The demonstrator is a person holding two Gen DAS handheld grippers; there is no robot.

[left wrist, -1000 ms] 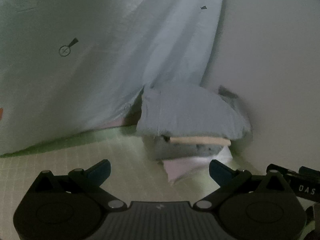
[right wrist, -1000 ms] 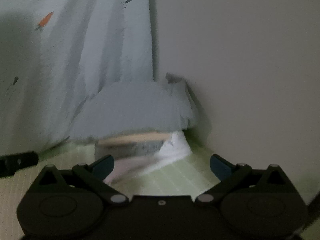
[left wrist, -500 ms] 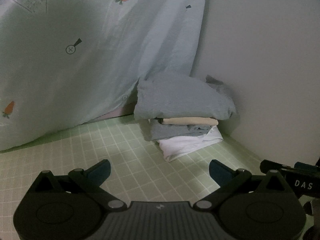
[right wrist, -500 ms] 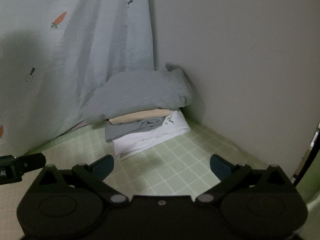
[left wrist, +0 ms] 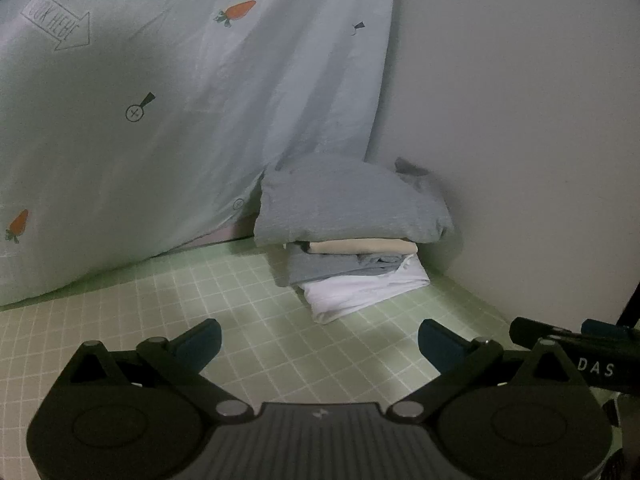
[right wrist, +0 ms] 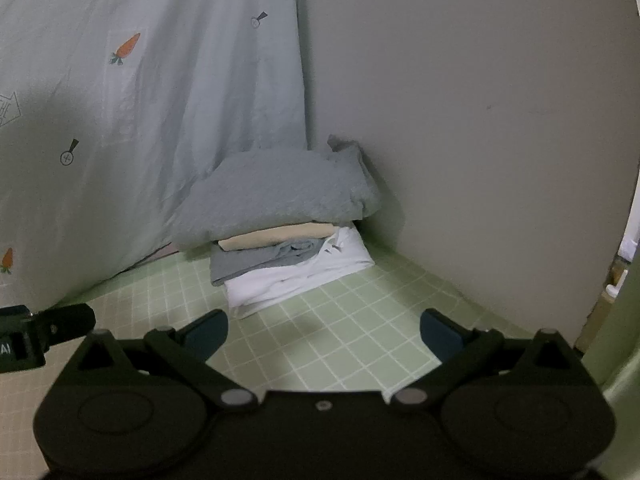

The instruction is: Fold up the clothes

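**Both claws wide open, folded stack in the far corner**

Nearest, the left claw (left wrist: pixel 319 340) and right claw (right wrist: pixel 323 330) gape wide, gripping nothing, above the green checked sheet (left wrist: pixel 248 304). Farther off, the stack of folded clothes (right wrist: pixel 280 240) sits in the corner: white at the bottom, grey, beige, grey on top. Behind it on the left hangs a carrot-print cloth (left wrist: pixel 180 100); the wall (right wrist: pixel 460 120) stands right.

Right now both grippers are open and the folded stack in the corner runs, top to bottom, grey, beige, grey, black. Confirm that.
Wrong only on the bottom layer: it is a white garment, not black, as the right wrist view shows. The rest holds.
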